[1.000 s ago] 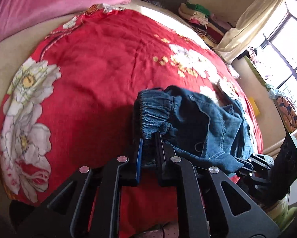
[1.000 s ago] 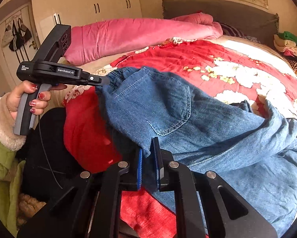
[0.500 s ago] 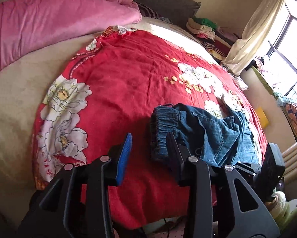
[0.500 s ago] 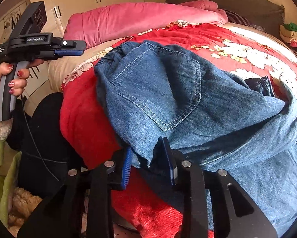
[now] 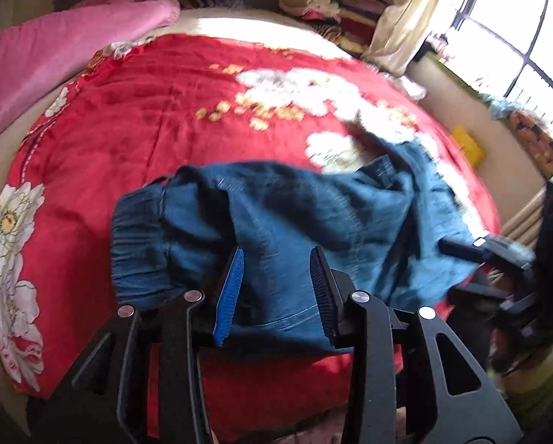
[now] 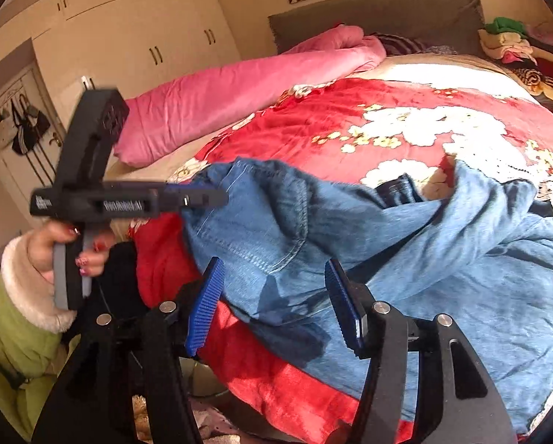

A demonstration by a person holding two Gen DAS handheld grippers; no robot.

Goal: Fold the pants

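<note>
The bed (image 6: 424,66) fills both my views, spread with a red floral blanket (image 5: 158,118), and a rolled pink quilt (image 6: 239,85) lies along its far side by the headboard. The pants (image 6: 442,259), blue denim, lie rumpled at the near edge of the blanket, elastic waistband toward my left. My left gripper (image 5: 276,281) hangs over the waistband end with its blue pads apart; denim shows between the pads, but they do not press on it. My right gripper (image 6: 274,303) has its jaws opening, the fabric below and between them, free of the pads. In the right wrist view, my left hand (image 6: 65,251) grasps the other tool's grey handle, a cream cuff at the wrist.
</note>
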